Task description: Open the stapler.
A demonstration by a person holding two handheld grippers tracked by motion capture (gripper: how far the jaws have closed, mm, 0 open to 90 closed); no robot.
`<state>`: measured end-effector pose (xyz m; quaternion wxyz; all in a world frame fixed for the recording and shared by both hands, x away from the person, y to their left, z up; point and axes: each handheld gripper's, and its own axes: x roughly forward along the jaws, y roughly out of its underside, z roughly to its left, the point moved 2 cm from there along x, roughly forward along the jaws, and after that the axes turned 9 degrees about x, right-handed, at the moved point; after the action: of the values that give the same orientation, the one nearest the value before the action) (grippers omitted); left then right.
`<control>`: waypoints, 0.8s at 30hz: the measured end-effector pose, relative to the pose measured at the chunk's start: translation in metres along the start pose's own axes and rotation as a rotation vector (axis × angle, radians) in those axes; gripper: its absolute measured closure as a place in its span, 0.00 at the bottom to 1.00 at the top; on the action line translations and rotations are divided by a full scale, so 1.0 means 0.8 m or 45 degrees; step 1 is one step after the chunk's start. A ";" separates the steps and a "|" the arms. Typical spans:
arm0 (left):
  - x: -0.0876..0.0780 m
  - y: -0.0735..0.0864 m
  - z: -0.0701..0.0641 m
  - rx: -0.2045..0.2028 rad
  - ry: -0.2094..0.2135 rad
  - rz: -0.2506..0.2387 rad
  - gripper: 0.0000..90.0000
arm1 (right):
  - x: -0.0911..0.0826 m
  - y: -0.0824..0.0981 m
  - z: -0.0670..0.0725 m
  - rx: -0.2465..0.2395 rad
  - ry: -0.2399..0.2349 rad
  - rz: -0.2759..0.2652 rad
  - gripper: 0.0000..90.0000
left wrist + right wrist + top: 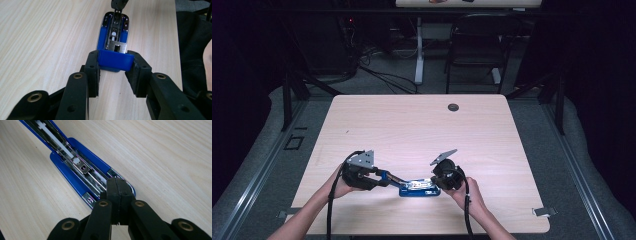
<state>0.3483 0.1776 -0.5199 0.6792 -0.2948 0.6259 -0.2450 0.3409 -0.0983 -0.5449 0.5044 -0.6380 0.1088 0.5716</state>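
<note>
Near the front edge of the pale wood-grain table [422,125], between the person's two hands, lay a blue plastic stapler with its cover swung open and its bright metal staple channel exposed [419,188]. The left gripper [115,67] had its jaws spread to the width of the stapler's blue hinged end, one black rubber pad [92,65] pressed to each side of it, so that end was pinched firmly. The right gripper [116,192] had its jaws drawn together until their tips met, with nothing visible between them, and those tips pressed down on the front end of the channel, by the rounded nose of the base.

The step in hand looked like work on the open magazine, perhaps seating staples or readying it to close. To do it well, the left grip should probably hold the hinged end steady and level while the right tips pressed straight down along the channel, not sideways, since a skewed push could make the base slide on the smooth wood.

The stapler's long axis ran roughly left to right across the table in the high view, parallel to the near edge, with its hinged end toward the left gripper and its nose toward the right one.
</note>
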 end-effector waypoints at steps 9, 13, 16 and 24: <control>0.000 -0.001 0.001 0.010 0.008 0.004 0.73 | 0.001 -0.025 0.036 -0.069 -0.088 -0.080 1.00; 0.000 -0.002 0.000 0.019 0.005 0.011 0.73 | 0.010 -0.044 0.066 -0.108 -0.208 -0.121 1.00; -0.001 -0.002 0.000 0.022 0.006 0.012 0.72 | 0.022 -0.050 0.082 -0.132 -0.242 -0.129 1.00; 0.000 -0.004 -0.001 0.031 0.002 0.007 0.72 | 0.030 -0.052 0.084 -0.159 -0.240 -0.102 1.00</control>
<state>0.3479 0.1754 -0.5180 0.6828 -0.2845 0.6243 -0.2511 0.3366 -0.0166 -0.5326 0.4942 -0.6154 -0.0003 0.6141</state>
